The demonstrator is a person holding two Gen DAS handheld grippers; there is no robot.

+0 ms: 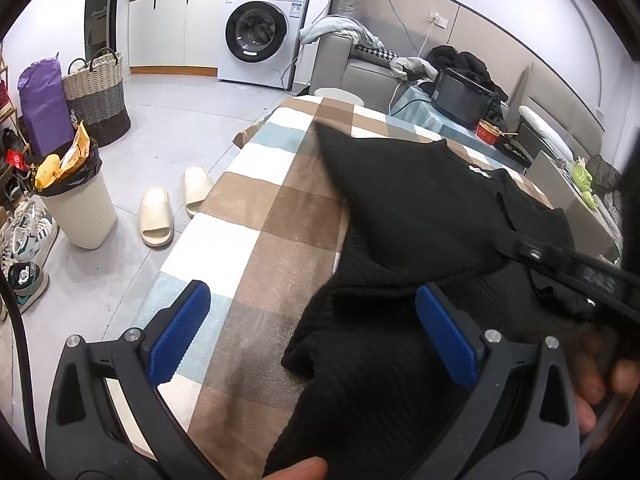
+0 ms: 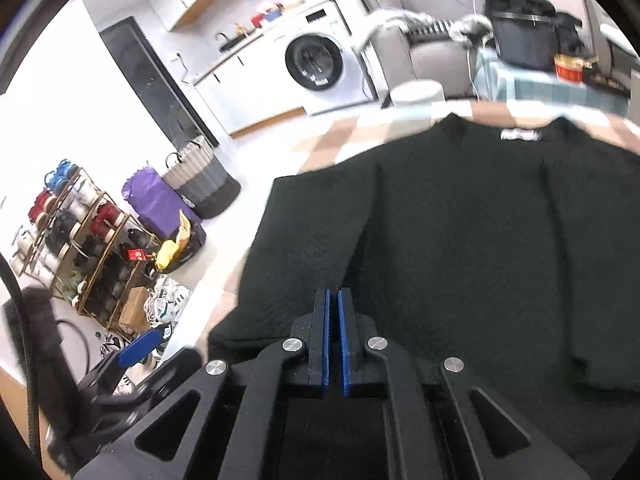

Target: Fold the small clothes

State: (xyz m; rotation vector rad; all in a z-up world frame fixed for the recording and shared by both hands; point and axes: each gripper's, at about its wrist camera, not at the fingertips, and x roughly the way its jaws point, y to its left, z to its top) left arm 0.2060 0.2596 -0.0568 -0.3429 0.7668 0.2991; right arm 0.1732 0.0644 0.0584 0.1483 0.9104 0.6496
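On the far left of the left wrist view, a purple bag [image 1: 40, 104] stands beside a woven basket [image 1: 98, 94] with a pale top and dark base. In front of them, a cream bin [image 1: 80, 216] lined with black plastic is stuffed with yellow wrappers. Sneakers [image 1: 28, 240] crowd the grey tile floor beside it, and 2 cream foam slides [image 1: 176, 204] lie near the table edge. A white washer [image 1: 260, 32] with a round dark door stands at the back.

The left gripper [image 1: 312, 332] is spread wide; its ridged blue pads [image 1: 180, 332] frame a loose fold of a black sweater [image 1: 408, 216] without touching it. The sweater, a ribbed knit, lies rumpled on a table [image 1: 264, 216] covered in soft brown, white and pale blue check cloth. The other gripper's black arm crosses over the knit at right, and a grey sofa [image 1: 360, 68] heaped with clothes sits behind.

In the right wrist view, a wire shoe rack [image 2: 76, 248] fills the left side, with the purple bag, basket and washer beyond. The right gripper [image 2: 333, 300] has its blue pads [image 2: 325, 340] pressed nearly together, with a thin slit between them, over the sweater's near hem; whether cloth is pinched there cannot be told. The sweater spreads flat, neck label [image 2: 519, 135] at the far edge.
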